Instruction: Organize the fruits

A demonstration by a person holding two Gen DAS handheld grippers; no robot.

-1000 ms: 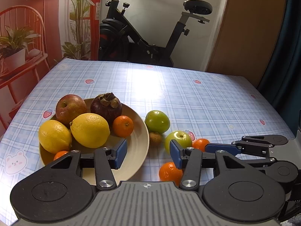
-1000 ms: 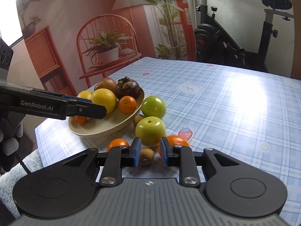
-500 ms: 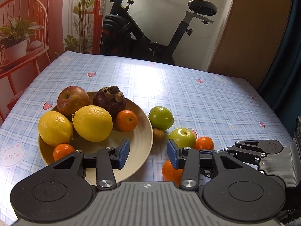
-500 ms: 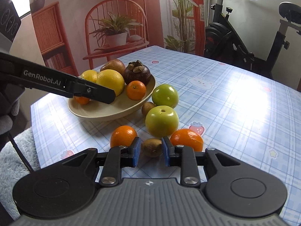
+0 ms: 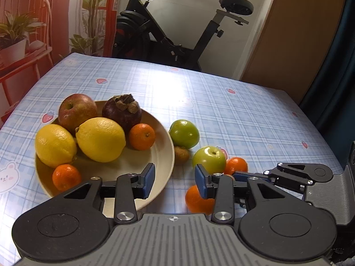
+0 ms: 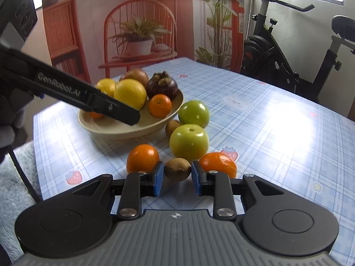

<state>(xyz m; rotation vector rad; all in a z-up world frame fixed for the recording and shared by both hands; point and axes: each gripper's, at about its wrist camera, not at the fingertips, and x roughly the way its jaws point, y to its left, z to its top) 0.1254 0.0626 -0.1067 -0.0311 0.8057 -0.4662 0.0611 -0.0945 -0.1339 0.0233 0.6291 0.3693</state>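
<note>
The right gripper [image 6: 175, 180] has its blue-padded fingers [image 6: 158, 181] pinching a small brown kiwi [image 6: 177, 169] low over the bench [image 6: 277, 137], which wears a blue plaid cloth. Just left of that kiwi lies an orange mandarin [image 6: 142, 157], just right of it another mandarin [image 6: 218, 163], and right behind it a green apple [image 6: 189, 141]. A second green apple [image 6: 193, 113] and a second kiwi [image 6: 173, 126] sit farther back, beside the rim of a beige bowl [image 6: 124, 129].

The bowl holds two lemons [image 5: 100, 139], a red apple [image 5: 77, 112], a dark mangosteen [image 5: 122, 110] and two small mandarins, one near the mangosteen [image 5: 142, 136] and one at the near edge [image 5: 66, 177].

The left gripper [image 5: 174, 180] hovers over the near rim of the bowl with its fingers [image 5: 148, 180] spread; they have just been closing somewhat, and nothing lies between them. Its right finger stands in front of a mandarin on the cloth without touching it, as far as the left wrist view shows. From the right wrist view, one black finger of the left gripper crosses in front of the bowl. An exercise bike [image 5: 177, 33] stands beyond the bench.
</note>
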